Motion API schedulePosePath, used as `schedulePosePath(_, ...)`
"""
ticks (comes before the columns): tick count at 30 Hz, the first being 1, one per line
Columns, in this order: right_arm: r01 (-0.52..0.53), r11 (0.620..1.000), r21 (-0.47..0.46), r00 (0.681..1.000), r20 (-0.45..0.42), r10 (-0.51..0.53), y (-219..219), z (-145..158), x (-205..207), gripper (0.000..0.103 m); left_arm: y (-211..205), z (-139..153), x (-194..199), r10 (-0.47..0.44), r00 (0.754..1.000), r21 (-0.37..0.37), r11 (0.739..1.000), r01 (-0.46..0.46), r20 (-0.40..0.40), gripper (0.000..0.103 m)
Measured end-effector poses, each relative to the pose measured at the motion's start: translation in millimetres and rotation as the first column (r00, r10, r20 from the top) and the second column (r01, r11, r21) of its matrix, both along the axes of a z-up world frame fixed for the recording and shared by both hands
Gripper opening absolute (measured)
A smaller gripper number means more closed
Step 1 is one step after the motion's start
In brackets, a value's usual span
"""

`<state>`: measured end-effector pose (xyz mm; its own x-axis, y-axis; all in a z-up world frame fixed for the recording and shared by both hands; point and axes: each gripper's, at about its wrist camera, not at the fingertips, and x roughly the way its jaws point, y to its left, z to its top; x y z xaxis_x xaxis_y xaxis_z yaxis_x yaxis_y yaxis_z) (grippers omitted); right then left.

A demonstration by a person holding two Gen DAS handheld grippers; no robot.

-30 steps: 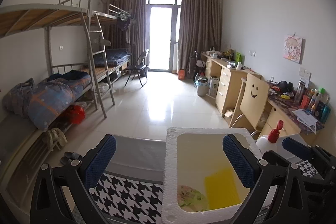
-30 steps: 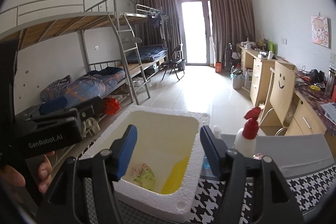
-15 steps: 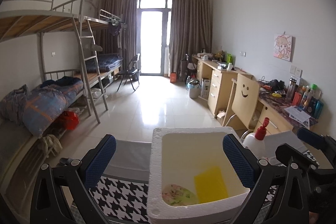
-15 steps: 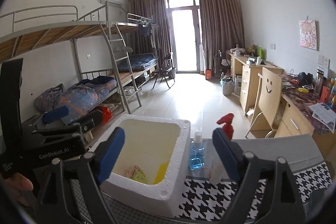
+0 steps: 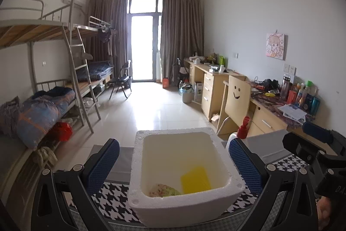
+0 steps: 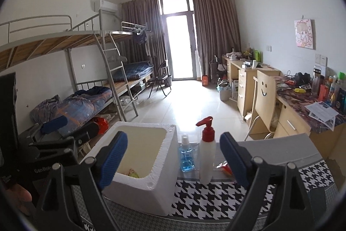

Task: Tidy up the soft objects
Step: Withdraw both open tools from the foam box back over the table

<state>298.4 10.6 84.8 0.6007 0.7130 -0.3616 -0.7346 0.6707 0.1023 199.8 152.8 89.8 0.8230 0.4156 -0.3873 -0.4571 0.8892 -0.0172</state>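
Note:
A white foam box [image 5: 173, 133] stands on the houndstooth cloth [image 5: 112, 202]. On its floor lie a yellow sponge [image 5: 195, 180] and a crumpled pink-and-green soft item [image 5: 164, 189]. My left gripper [image 5: 174, 162] hovers over the box, open, with nothing between its blue pads. In the right wrist view the box [image 6: 151, 183] sits low on the left and the soft item [image 6: 133, 172] peeks over its rim. My right gripper [image 6: 173, 159] is open wide and empty, above the box's right wall. Each gripper shows at the edge of the other's view.
Right of the box stand a small blue bottle [image 6: 187, 157] and a white pump bottle with a red top [image 6: 206, 157], with a red packet [image 6: 225, 167] behind. Bunk beds [image 6: 86, 70] line the left wall, and desks and a smiley-face chair [image 6: 265, 96] the right.
Both grippers pulled back and rose a little, so the box looks smaller and farther. The right jaws spread wider, and its view swung right to bring the two bottles between the fingers.

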Motion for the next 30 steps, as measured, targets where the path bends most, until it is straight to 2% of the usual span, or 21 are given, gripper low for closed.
schedulePosePath(19,-0.016,1.000,-0.002,0.999,0.035,0.016,-29.5,-4.2,-33.5,0.090,-24.4,-5.9,-41.4,-0.002,1.000,0.018,1.000,0.001,0.030,0.102)
schedulePosePath(30,-0.019,1.000,0.019,0.999,0.043,0.018,-47.6,-8.0,-44.9,0.090,-39.8,-9.2,-55.0,-0.036,0.999,0.026,0.999,0.035,0.029,0.102)
